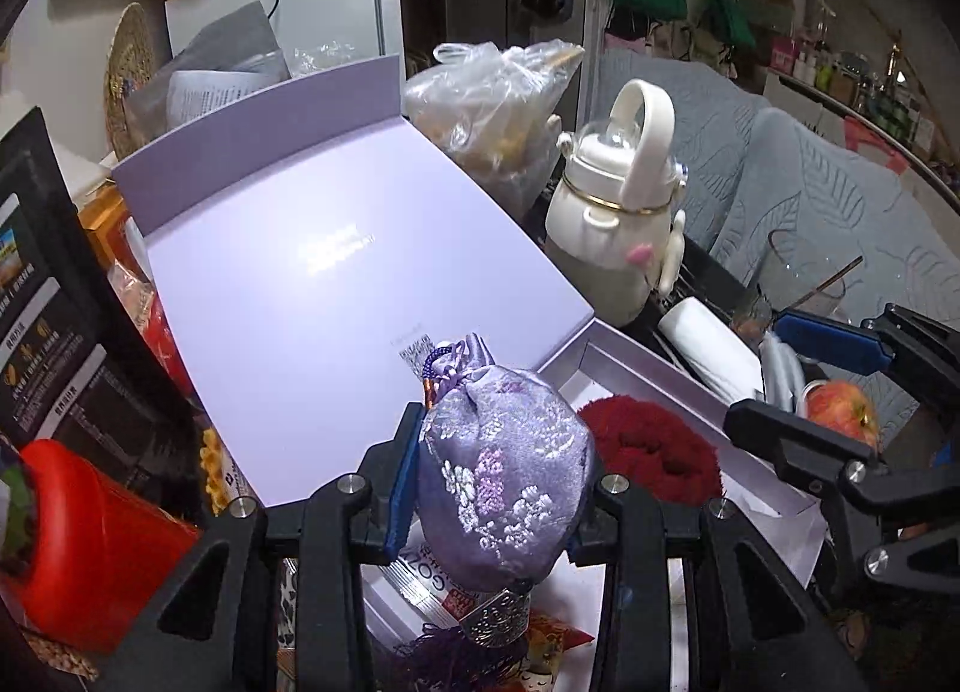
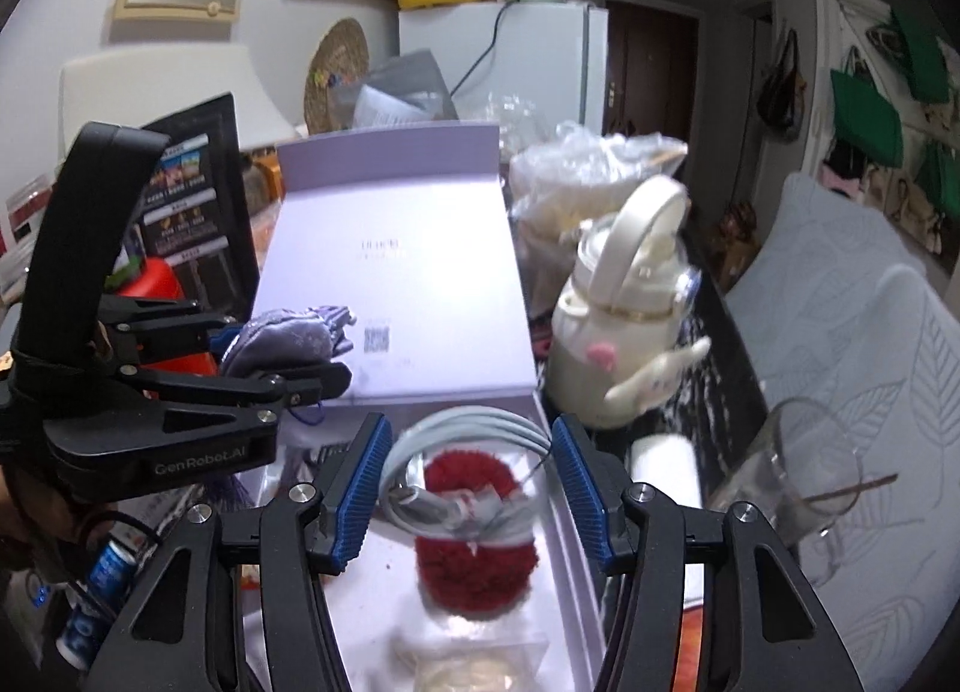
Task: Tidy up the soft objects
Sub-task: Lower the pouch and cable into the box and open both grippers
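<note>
The left tongs (image 1: 495,482) are closed on a purple embroidered pouch (image 1: 501,470); a blue pad (image 1: 405,482) presses against its left side, and the pad on its right is mostly hidden behind the fabric. The pouch is held above the near edge of the open lid (image 1: 336,272) of a lilac box (image 1: 672,386). Its drawstring neck points away from the camera, toward the lid. A silver-capped purple tassel (image 1: 474,629) hangs below it.

The right tongs (image 2: 468,488) stand partly open. A coil of pale grey cable (image 2: 456,452) sits between the blue pads; whether the pads touch it cannot be told. The coil is above the box tray, directly over a red fluffy item (image 2: 474,560) that lies inside the tray. A clear packet (image 2: 474,668) lies nearer in the same tray.

In the right wrist view, the left tongs (image 2: 312,356) with the pouch (image 2: 282,341) are to the left, over the near part of the lid (image 2: 390,248).

A cream bottle with a loop handle (image 1: 618,212) stands to the right of the box. A clear plastic bag (image 1: 492,116) lies behind it, and a glass cup (image 2: 786,482) stands at the near right. An apple (image 1: 840,410) is visible behind the right tongs (image 1: 798,386) in the left wrist view.
</note>
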### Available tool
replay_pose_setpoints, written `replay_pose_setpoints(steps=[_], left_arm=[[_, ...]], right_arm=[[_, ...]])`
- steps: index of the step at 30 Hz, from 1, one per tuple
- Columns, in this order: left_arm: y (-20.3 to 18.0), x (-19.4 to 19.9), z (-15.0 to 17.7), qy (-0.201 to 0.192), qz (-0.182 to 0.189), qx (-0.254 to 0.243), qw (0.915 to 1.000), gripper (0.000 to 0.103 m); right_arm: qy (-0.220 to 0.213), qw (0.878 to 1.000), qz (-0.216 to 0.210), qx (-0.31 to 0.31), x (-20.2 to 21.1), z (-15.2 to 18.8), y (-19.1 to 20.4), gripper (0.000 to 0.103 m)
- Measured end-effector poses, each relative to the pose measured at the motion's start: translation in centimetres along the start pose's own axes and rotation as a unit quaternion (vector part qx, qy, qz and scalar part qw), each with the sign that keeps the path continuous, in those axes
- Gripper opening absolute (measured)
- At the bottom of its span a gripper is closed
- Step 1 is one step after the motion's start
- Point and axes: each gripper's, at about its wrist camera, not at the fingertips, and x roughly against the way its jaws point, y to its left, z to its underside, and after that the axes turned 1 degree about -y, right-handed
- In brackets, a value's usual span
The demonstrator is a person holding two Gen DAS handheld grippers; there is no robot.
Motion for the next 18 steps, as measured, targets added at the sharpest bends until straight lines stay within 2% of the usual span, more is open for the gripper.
replay_pose_setpoints(steps=[2,8,14,18], left_arm=[[-0.2,-0.5,0.4,0.009,0.001,-0.004,1.0,0.037],[-0.8,-1.7,2.0,0.043,0.015,-0.007,0.9989,0.037],[-1.1,-2.4,3.3,0.072,0.031,-0.004,0.9969,0.037],[-1.0,-2.6,3.6,0.079,0.028,-0.002,0.9965,0.037]], right_arm=[[0.016,1.0,-0.006,-0.003,-0.9,0.6,-0.1,0.047],[0.066,0.998,-0.008,-0.017,-3.7,2.8,-0.8,0.043],[0.08,0.996,-0.008,-0.028,-4.3,3.9,-1.5,0.043],[0.082,0.996,-0.006,-0.032,-4.4,4.0,-1.7,0.043]])
